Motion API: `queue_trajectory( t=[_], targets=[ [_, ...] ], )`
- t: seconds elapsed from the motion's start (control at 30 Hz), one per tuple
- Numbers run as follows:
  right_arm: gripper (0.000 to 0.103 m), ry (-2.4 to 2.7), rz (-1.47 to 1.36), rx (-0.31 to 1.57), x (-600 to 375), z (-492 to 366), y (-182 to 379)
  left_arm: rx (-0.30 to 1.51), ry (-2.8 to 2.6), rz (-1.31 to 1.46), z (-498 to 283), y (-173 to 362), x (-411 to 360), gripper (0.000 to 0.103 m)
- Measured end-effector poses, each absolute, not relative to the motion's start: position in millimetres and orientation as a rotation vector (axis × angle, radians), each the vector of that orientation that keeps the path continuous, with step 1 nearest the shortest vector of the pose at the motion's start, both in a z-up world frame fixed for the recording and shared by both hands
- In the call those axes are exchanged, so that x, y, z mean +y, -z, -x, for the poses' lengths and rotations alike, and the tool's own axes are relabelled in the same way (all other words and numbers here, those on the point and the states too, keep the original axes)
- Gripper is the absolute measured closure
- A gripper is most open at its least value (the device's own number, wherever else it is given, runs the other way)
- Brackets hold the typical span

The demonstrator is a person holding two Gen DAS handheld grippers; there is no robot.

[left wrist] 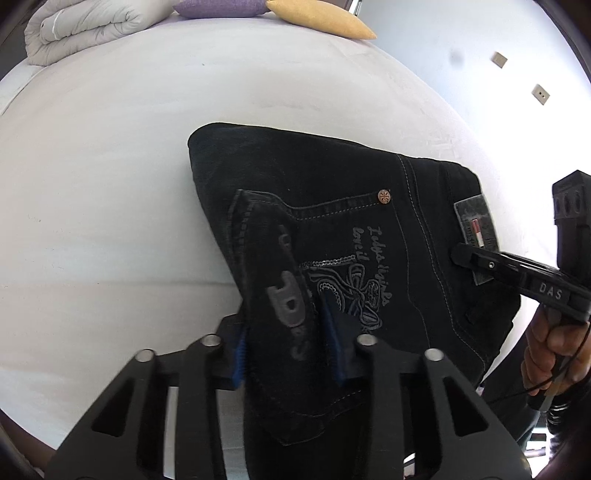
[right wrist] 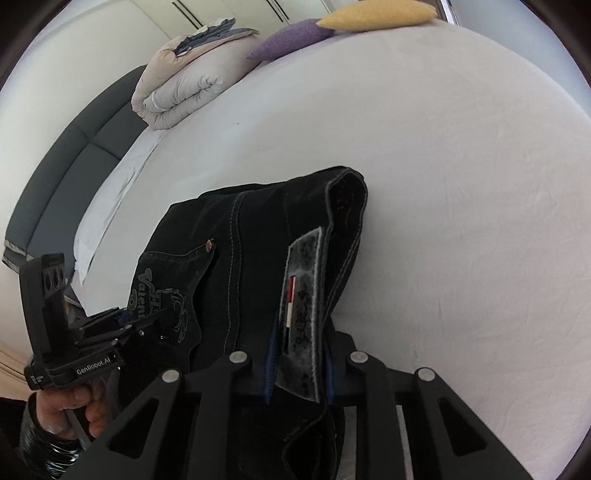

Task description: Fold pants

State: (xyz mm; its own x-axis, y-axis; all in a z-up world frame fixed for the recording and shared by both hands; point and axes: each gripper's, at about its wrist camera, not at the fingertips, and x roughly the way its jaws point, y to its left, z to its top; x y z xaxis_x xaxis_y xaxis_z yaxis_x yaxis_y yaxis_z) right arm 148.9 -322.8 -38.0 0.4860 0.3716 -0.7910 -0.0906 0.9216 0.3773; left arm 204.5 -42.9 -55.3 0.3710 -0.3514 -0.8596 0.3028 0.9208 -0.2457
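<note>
Dark denim pants (left wrist: 332, 177) lie bunched on a white bed (left wrist: 110, 184), back pocket embroidery and a grey waist label (left wrist: 476, 225) facing up. My left gripper (left wrist: 288, 332) is shut on a fold of the pants near the pocket, with fabric filling the gap between its blue pads. In the right wrist view my right gripper (right wrist: 300, 365) is shut on the waistband of the pants (right wrist: 240, 229), right at the grey label (right wrist: 301, 295). Each gripper shows in the other's view: the right gripper (left wrist: 461, 254) at the label, the left gripper (right wrist: 144, 326) by the pocket.
A folded pale duvet (right wrist: 181, 85), a purple cushion (right wrist: 295, 37) and a yellow cushion (right wrist: 376, 14) sit at the far end of the bed. A dark padded headboard (right wrist: 74, 158) runs along the left. A person's hand (left wrist: 550, 354) holds the right gripper's handle.
</note>
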Motion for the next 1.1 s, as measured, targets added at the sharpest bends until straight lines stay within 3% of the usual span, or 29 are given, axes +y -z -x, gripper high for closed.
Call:
queue_trajectory(
  t=[0.47,0.73,1.1],
  targets=[
    [0.085,-0.318,-0.215,0.87,-310,-127,-12,1.044,0.424,0.107,-199,17,-22,0.084],
    [0.085,-0.311,-0.211,0.812,-338,-169,-44,0.962,0.454,0.035,-248,-19,-39,0.084],
    [0.085,-0.267,-0.404,0.916,-423,-282,5,0.999,0.498,0.015,-339,26,-117,0.084]
  ],
)
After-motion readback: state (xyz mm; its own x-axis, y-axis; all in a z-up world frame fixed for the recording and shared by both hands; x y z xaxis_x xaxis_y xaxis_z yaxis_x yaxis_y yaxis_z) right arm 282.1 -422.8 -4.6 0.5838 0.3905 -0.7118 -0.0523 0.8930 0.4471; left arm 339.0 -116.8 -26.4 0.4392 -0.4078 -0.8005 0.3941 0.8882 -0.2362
